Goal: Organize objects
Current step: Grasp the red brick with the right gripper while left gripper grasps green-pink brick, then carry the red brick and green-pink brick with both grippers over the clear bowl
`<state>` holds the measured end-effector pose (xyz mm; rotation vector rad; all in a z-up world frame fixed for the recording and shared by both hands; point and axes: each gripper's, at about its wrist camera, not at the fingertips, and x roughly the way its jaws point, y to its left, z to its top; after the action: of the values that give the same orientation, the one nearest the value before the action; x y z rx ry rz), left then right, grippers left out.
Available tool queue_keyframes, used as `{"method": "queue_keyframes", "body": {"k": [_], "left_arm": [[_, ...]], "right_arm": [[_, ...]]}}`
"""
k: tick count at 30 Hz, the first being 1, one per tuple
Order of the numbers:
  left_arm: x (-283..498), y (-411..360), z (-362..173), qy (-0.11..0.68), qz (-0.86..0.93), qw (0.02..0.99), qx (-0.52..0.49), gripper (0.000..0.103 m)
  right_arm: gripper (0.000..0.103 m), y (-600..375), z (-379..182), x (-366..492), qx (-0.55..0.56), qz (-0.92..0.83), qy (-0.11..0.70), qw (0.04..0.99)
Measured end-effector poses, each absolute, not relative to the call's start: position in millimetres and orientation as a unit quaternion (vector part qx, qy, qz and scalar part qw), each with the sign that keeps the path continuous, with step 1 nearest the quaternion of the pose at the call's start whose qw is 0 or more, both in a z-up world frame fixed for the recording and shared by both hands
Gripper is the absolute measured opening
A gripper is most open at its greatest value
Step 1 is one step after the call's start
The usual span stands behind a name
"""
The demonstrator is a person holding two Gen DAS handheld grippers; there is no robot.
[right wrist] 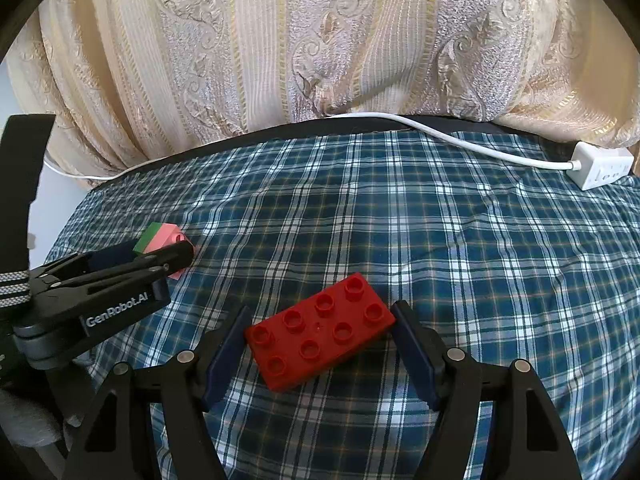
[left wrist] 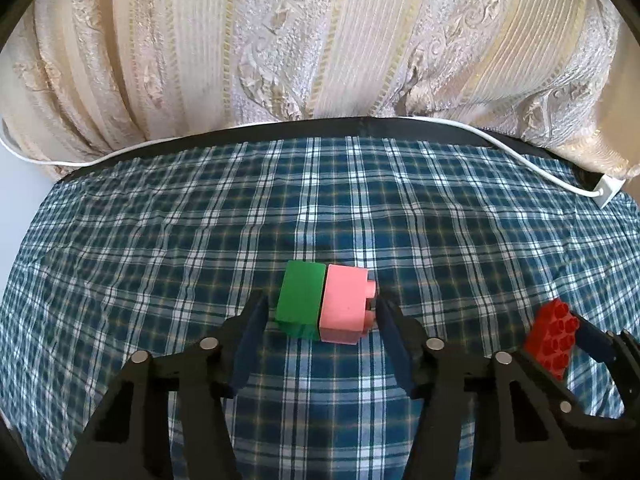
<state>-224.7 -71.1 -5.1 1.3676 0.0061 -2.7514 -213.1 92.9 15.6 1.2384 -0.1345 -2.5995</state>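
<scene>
A green block (left wrist: 300, 296) and a pink block (left wrist: 344, 300) lie joined side by side on the plaid cloth (left wrist: 160, 240). My left gripper (left wrist: 322, 306) straddles the pair: its right fingertip is at the pink block's stud, while a thin gap shows at the green side. A flat red brick (right wrist: 320, 332) with two rows of studs sits slantwise between the pads of my right gripper (right wrist: 320, 316), and both pads touch its ends. In the right wrist view, the left gripper (right wrist: 168, 250) partly hides the pink block (right wrist: 166, 236). In the left wrist view, the red brick (left wrist: 552, 336) shows at the lower right.
A white power strip (right wrist: 600, 164) with its cable (right wrist: 460, 140) lies at the cloth's far right edge. Cream patterned fabric (right wrist: 320, 40) rises behind the table's dark rear edge. Plaid cloth (right wrist: 440, 240) stretches bare to the right of the red brick.
</scene>
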Motion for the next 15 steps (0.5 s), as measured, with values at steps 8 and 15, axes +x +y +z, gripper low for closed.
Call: {"method": "queue_keyframes", "body": {"k": [8,15], "left_arm": [[-229.3,-73.2,-11.0,0.002,-0.894,0.028,0.447,0.044],[-222.4,-75.1,-9.9,-0.001,-0.896,0.038,0.442,0.044]], "right_arm": [[0.075,93.0,15.3,-213.1,0.426,-0.894,-0.046,0.129],[0.075,92.9,15.3,-213.0,0.426,-0.894,-0.046,0.129]]}}
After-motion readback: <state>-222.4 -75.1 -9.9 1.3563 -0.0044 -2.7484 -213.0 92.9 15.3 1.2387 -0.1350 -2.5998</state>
